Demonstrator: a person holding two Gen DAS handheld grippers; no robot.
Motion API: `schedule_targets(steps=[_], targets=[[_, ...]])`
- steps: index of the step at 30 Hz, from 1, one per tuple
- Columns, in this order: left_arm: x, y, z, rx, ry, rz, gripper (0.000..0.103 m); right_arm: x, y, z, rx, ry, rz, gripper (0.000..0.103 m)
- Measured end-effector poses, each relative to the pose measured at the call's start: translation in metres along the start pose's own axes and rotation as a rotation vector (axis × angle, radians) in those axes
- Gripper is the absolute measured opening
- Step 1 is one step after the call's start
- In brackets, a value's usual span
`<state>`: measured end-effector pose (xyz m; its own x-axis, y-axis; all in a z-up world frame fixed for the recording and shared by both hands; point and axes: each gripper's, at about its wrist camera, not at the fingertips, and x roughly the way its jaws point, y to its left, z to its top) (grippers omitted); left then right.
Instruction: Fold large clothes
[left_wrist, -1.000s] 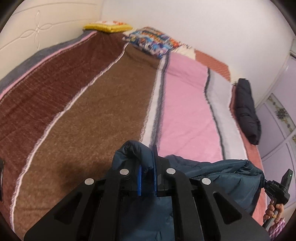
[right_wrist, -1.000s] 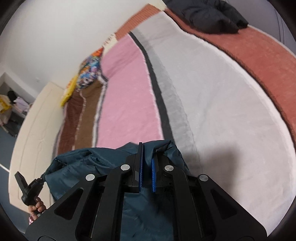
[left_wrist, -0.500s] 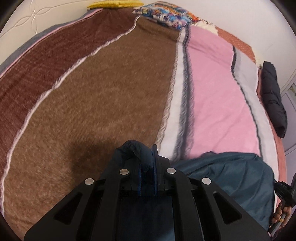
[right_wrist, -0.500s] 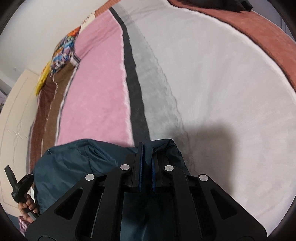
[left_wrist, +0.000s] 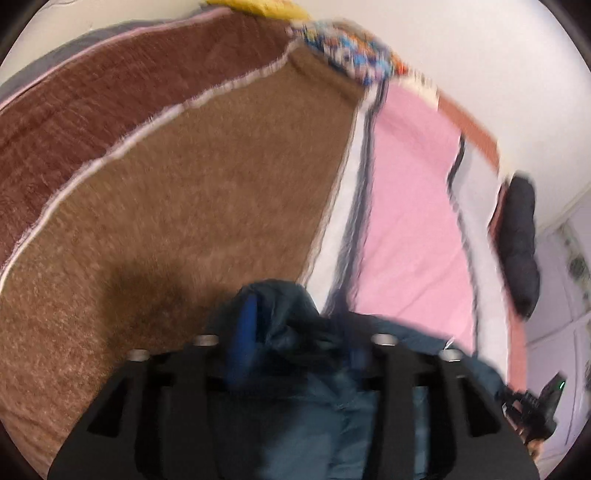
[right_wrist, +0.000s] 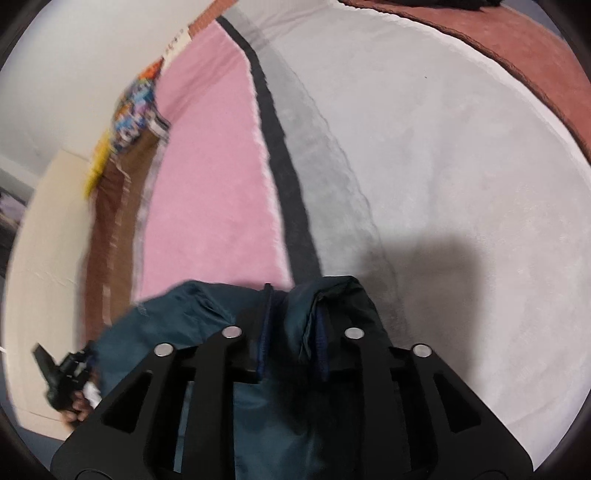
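A dark teal padded jacket (left_wrist: 295, 332) lies on the striped bed blanket (left_wrist: 207, 192), bunched under both grippers. My left gripper (left_wrist: 299, 332) is open, its blue pads spread wide with jacket fabric lying loose between them. The frame is blurred. My right gripper (right_wrist: 293, 328) is also open over the jacket's other end (right_wrist: 184, 317), with a fold of fabric standing between its fingers. The right gripper shows at the left view's lower right edge (left_wrist: 532, 406), and the left gripper shows at the right view's lower left (right_wrist: 59, 376).
A black garment (left_wrist: 517, 240) lies on the bed's far right side. A colourful pillow (left_wrist: 351, 55) and a yellow one (left_wrist: 258, 7) sit at the head. A white wall runs behind, and a cream bed frame (right_wrist: 44, 240) runs along the side.
Both grippers have opened and let go of the jacket they held pinched. Both have dropped closer to the blanket, and the jacket now rests on it.
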<state>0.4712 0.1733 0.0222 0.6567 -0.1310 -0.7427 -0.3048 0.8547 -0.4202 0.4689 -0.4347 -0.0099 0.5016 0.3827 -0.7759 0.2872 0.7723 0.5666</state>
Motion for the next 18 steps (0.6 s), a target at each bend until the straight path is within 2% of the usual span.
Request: schedule_targets(steps=[2, 4, 6, 8, 10, 12, 13, 14, 15, 17, 18], targets=[[-0.017, -0.003, 0.003, 0.0, -0.073, -0.019, 0.062, -0.008, 0.003, 0.001, 0.017, -0.014, 0.047, 0.036], [-0.029, -0.005, 0.006, 0.011, -0.093, -0.041, 0.062, -0.014, 0.006, 0.002, 0.031, -0.025, 0.072, 0.043], [-0.035, -0.007, 0.003, 0.043, -0.086, -0.045, 0.062, -0.021, 0.009, 0.001, 0.036, -0.045, 0.089, 0.052], [-0.038, -0.01, -0.007, 0.107, -0.063, -0.032, 0.062, -0.031, 0.007, 0.002, 0.054, -0.075, 0.114, 0.056], [-0.038, -0.012, -0.023, 0.178, -0.03, -0.013, 0.055, -0.042, 0.0, 0.003, 0.109, -0.103, 0.131, 0.057], [-0.038, -0.011, -0.043, 0.244, 0.004, -0.006, 0.048, -0.051, 0.002, 0.001, 0.074, -0.135, 0.099, 0.056], [-0.038, -0.009, -0.051, 0.272, 0.017, 0.005, 0.041, -0.054, 0.007, -0.002, 0.029, -0.141, 0.07, 0.052], [-0.035, -0.008, -0.059, 0.304, 0.034, 0.015, 0.034, -0.055, 0.015, -0.008, -0.039, -0.143, 0.044, 0.034], [-0.029, -0.008, -0.069, 0.347, 0.058, 0.032, 0.032, -0.053, 0.019, -0.013, -0.081, -0.137, 0.033, 0.019], [-0.02, -0.006, -0.079, 0.391, 0.086, 0.088, 0.027, -0.043, 0.028, -0.025, -0.154, -0.104, 0.017, 0.007], [-0.01, -0.004, -0.084, 0.4, 0.111, 0.115, 0.027, -0.035, 0.029, -0.029, -0.165, -0.086, 0.012, 0.006]])
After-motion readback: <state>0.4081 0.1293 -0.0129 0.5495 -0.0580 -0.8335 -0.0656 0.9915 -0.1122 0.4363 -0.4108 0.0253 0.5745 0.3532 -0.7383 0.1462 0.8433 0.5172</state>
